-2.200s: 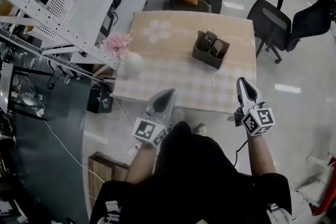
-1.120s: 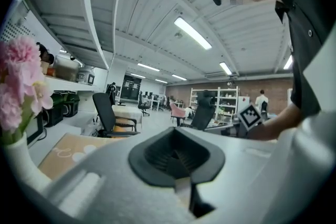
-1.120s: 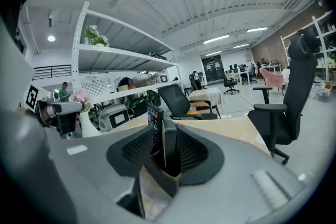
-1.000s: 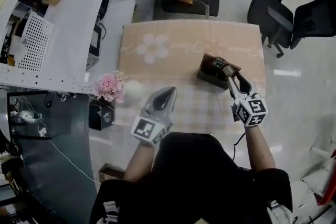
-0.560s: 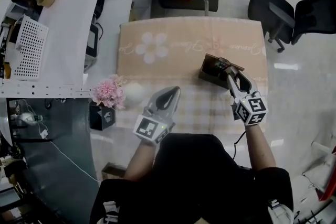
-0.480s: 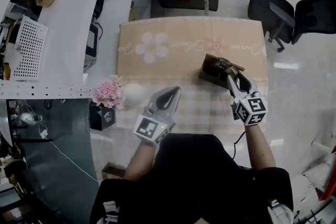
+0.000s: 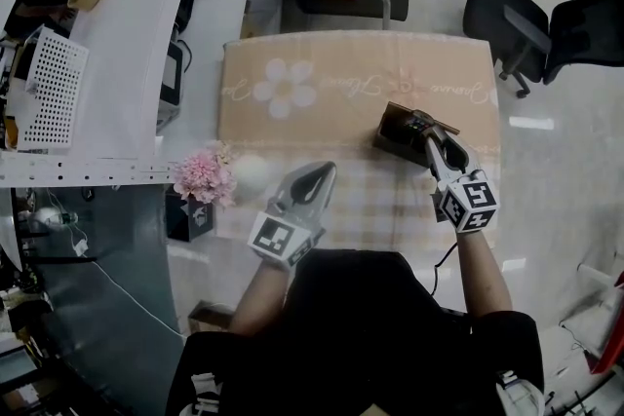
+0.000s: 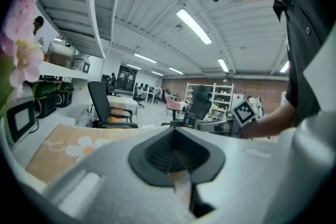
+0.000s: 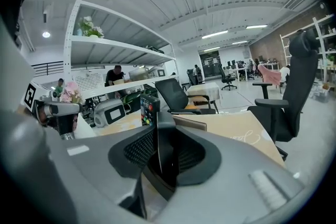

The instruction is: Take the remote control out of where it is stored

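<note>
Remote control (image 9: 164,145), black, slim and plastic, is seen edge-on between the 2 ribbed pads (image 9: 137,150) of the right gripper (image 7: 430,140). The jaws have just been closing and are pressed against its 2 flat faces. The remote is held upright, with its lower part hidden by the jaws and its top edge just above the fingertips. It is shown as a thin dark slab with a paler line down the near edge; no buttons can be made out on it from this side.

It is stood in the dark brown open-topped box (image 7: 394,126), which is placed on the beige checked tablecloth (image 7: 322,117) toward 3 o'clock of the table top. A second black remote with coloured buttons (image 9: 149,106) is stood upright just beside the gripped one, at 11 o'clock from it in the right gripper view.

The left gripper (image 7: 320,170) is held with its jaws closed together on nothing, well apart from the box at 7 o'clock from it.
</note>
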`<state>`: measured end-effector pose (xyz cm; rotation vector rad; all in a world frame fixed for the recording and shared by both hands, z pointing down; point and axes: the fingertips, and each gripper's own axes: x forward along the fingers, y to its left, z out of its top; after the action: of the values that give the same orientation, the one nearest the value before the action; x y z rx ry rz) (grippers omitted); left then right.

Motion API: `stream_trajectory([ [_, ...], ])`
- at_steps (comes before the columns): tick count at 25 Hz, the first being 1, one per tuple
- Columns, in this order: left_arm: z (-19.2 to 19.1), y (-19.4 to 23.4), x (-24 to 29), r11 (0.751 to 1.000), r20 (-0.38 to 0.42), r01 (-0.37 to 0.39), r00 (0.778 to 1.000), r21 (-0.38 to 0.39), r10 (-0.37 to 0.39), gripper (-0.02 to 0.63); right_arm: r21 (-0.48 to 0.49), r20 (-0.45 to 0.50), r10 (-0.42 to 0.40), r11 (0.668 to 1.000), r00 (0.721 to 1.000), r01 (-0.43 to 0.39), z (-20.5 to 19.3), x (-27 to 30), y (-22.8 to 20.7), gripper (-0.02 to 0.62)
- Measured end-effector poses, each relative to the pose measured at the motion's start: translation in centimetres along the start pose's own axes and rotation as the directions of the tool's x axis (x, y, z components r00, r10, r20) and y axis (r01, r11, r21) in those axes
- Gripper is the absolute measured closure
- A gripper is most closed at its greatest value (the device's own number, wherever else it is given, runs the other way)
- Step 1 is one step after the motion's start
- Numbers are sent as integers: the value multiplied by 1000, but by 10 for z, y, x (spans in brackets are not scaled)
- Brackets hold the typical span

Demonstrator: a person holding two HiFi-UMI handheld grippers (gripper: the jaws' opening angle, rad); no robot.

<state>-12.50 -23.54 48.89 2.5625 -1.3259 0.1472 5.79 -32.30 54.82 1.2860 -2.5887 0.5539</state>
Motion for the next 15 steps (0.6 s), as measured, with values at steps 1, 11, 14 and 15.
stream_trajectory([
  [1, 0, 1, -1, 1000, -1, -1, 1000, 0, 1, 606, -7, -2, 5, 1000, 1000, -5, 0, 0, 1, 488],
  [11, 4, -4, 1, 1000, 13, 7, 1000, 5, -7, 606, 4, 57, 59, 998, 997, -59, 24, -8, 4, 497],
  [14, 4, -8, 2, 1000, 18, 7, 1000, 10, -8, 606, 11, 86, 72, 997, 994, -73, 32, -14, 2, 497],
  [15, 5, -9, 3, 1000, 22, 8, 1000, 12, -9, 606, 11, 95, 74, 997, 993, -76, 36, -16, 2, 497],
])
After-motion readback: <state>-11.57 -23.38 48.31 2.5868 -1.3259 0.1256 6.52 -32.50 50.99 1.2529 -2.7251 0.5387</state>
